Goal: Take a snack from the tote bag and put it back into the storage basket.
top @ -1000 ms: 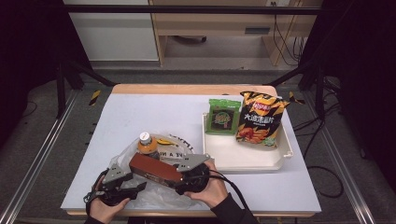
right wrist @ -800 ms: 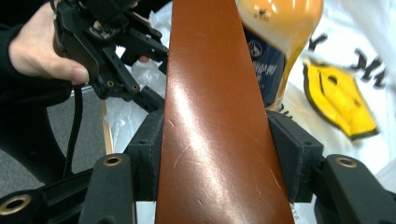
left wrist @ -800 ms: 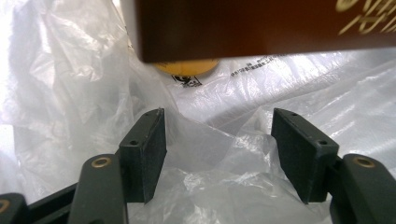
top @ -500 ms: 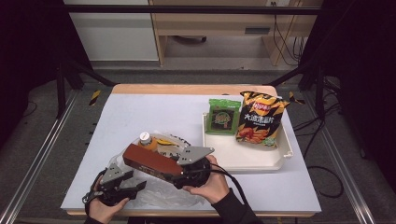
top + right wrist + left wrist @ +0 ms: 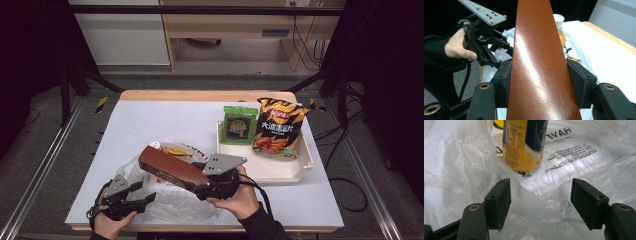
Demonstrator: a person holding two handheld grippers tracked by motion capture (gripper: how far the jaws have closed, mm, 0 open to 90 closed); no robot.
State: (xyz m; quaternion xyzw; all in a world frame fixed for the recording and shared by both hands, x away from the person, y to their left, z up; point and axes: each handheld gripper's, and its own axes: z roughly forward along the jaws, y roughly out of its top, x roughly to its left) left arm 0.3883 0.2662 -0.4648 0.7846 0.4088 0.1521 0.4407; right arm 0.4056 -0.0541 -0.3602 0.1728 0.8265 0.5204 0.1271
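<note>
Lifting a glossy brown box (image 5: pixel 172 169) from the plastic bag (image 5: pixel 170 205).
Stiff, slick, light-looking; right gripper (image 5: pixel 539 82) clamps its flat sides; left gripper (image 5: pixel 540 195), jaws just widening, grips nothing.

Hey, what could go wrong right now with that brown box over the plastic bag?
The brown box is clamped only near one end by the right gripper, so it might pivot or slip. Its far end hangs close to the bottle and may tip it. The left gripper, open, may let the plastic bag collapse.

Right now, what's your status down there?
Right gripper clamped on brown box. Left gripper open at plastic bag. Bottle stands in bag.
</note>
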